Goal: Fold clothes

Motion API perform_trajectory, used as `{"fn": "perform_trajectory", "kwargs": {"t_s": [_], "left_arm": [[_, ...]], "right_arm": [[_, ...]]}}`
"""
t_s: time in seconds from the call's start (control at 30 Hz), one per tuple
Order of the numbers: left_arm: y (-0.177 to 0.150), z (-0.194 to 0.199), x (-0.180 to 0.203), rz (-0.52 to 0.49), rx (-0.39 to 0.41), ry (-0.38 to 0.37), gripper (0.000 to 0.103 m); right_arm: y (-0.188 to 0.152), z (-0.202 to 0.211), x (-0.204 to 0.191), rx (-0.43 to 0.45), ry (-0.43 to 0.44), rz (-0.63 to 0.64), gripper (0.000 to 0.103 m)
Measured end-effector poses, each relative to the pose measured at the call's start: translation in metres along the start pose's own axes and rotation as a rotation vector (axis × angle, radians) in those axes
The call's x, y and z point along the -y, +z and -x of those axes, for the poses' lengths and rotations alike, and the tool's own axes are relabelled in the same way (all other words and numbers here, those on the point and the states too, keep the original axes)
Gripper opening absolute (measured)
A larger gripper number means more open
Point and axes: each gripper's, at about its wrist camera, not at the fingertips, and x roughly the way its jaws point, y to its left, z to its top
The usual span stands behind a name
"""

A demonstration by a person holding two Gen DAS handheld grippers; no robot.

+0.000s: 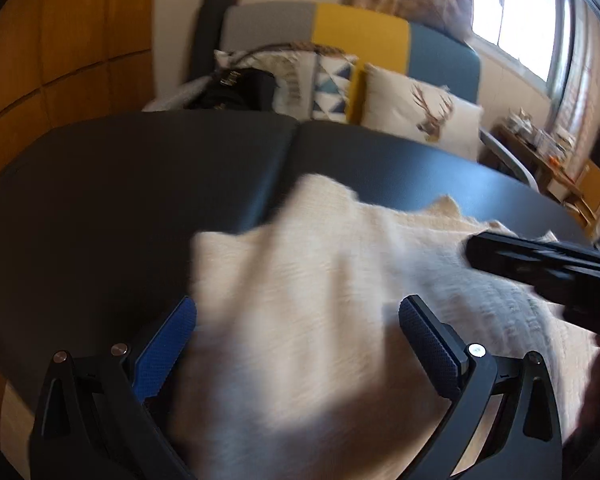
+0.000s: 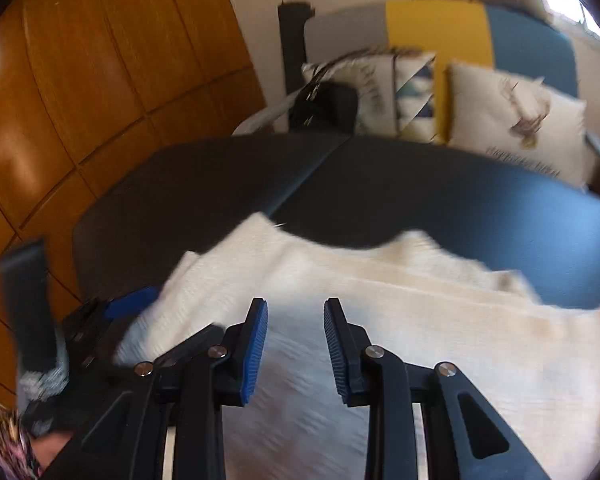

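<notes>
While its 2 blue-padded fingers stand wide apart, the left gripper (image 1: 298, 322) hangs over the cream garment (image 1: 300, 280) with nothing clamped. Narrower but also parted, the right gripper (image 2: 295, 324) grips nothing above the same cloth, which lies rumpled on the black table (image 2: 420, 184), before a cushioned sofa (image 2: 528, 36).

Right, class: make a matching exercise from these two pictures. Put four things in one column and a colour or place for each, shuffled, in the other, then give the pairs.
Things
1. cream knitted garment
2. dark flat tabletop
3. white cushion with a deer print
4. blue ribbed gripper pads

Descriptions
A. on the sofa behind the table
B. spread over the near part of the table
C. blue
D. dark, with a seam down its middle

Pairs: 1-B, 2-D, 3-A, 4-C
</notes>
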Motion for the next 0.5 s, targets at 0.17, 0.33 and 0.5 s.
{"fn": "perform_trajectory", "kwargs": {"t_s": [0.17, 0.33, 0.5], "left_arm": [[-0.014, 0.018, -0.059, 0.125, -0.015, 0.056, 0.103], [-0.028, 0.023, -0.099, 0.233, -0.024, 0.047, 0.103], [-0.035, 0.016, -0.108, 0.204, -0.108, -0.025, 0.103]], "right_arm": [[0.006, -0.031, -0.022, -0.054, 0.057, 0.012, 0.029], [0.014, -0.055, -0.047, -0.056, 0.031, 0.1, 0.029], [0.013, -0.084, -0.06, -0.085, -0.064, 0.194, 0.034]]}}
